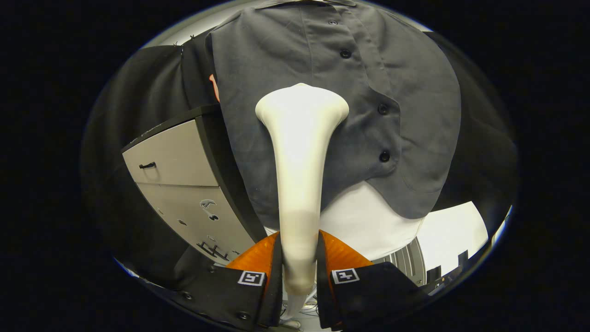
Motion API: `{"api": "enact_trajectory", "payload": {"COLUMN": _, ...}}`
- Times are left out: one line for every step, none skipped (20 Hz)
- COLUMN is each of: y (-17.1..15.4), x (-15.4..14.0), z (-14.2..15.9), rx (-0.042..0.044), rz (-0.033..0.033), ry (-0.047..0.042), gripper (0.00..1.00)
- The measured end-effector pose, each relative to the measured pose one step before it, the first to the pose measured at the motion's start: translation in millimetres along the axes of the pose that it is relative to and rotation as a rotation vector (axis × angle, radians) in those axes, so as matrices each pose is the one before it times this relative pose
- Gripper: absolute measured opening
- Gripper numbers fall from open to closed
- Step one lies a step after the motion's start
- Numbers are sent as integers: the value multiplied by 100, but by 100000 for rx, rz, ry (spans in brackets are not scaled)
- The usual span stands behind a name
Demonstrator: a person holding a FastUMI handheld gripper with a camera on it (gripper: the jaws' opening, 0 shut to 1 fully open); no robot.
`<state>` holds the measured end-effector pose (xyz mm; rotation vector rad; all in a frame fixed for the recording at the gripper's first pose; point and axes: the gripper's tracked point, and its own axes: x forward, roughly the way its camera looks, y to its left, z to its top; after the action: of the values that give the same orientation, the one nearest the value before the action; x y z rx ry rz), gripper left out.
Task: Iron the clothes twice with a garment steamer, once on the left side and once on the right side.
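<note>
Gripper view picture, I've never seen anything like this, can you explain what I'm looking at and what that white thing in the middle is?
This picture comes from a wide-angle camera mounted on a hand-held two-finger tool, looking forward along its fingers, which appear at the bottom. The tool is carried by a person, not a robot arm. Both fingers press on the handle of a white garment steamer, so the tool is shut on it. The steamer's wide head is up against a dark grey button-up shirt, which hangs in front, on the side of the button row nearer the grey cabinet. Something white shows beneath the shirt's hem; I cannot tell what it is.
</note>
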<state>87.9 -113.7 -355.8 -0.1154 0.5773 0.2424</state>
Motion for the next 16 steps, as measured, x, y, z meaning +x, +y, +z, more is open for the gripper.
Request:
{"api": "enact_trajectory", "payload": {"y": -32, "x": -554, "z": -175, "rx": 1456, "rz": 24, "ry": 96, "gripper": 32}}
{"api": "enact_trajectory", "payload": {"y": 29, "x": 236, "z": -98, "rx": 765, "rz": 548, "ry": 247, "gripper": 32}}
{"api": "enact_trajectory", "payload": {"y": 162, "x": -343, "z": 209, "rx": 577, "rz": 733, "ry": -851, "gripper": 32}}
{"api": "enact_trajectory", "payload": {"y": 86, "x": -454, "z": 268, "rx": 631, "rz": 514, "ry": -790, "gripper": 32}}
{"api": "enact_trajectory", "payload": {"y": 25, "x": -566, "z": 226, "rx": 275, "rz": 203, "ry": -709, "gripper": 32}}
{"api": "enact_trajectory", "payload": {"y": -41, "x": -730, "z": 381, "rx": 436, "rz": 30, "ry": -826, "gripper": 32}}
{"api": "enact_trajectory", "payload": {"y": 2, "x": -660, "z": 500, "rx": 629, "rz": -2, "ry": -1378, "gripper": 32}}
{"api": "enact_trajectory", "payload": {"y": 25, "x": -794, "z": 444, "rx": 680, "rz": -22, "ry": -1380, "gripper": 32}}
{"api": "enact_trajectory", "payload": {"y": 30, "x": -792, "z": 628, "rx": 462, "rz": 95, "ry": -1606, "gripper": 32}}
{"api": "enact_trajectory", "payload": {"y": -203, "x": -983, "z": 705, "rx": 56, "rz": -76, "ry": -1650, "gripper": 32}}
{"api": "enact_trajectory", "payload": {"y": -142, "x": -888, "z": 791, "rx": -423, "rz": 7, "ry": -1443, "gripper": 32}}
{"api": "enact_trajectory", "payload": {"y": -143, "x": -1105, "z": 922, "rx": -270, "rz": 395, "ry": -1320, "gripper": 32}}
{"api": "enact_trajectory", "payload": {"y": -11, "x": -999, "z": 1081, "rx": -9, "rz": 292, "ry": -1779, "gripper": 32}}
{"api": "enact_trajectory", "payload": {"y": -143, "x": -980, "z": 1286, "rx": -265, "rz": -43, "ry": -2484, "gripper": 32}}
{"api": "enact_trajectory", "payload": {"y": -378, "x": -900, "z": 1502, "rx": -566, "rz": -480, "ry": -2771, "gripper": 32}}
{"api": "enact_trajectory", "payload": {"y": -486, "x": -877, "z": 1701, "rx": -384, "rz": -725, "ry": -3044, "gripper": 32}}
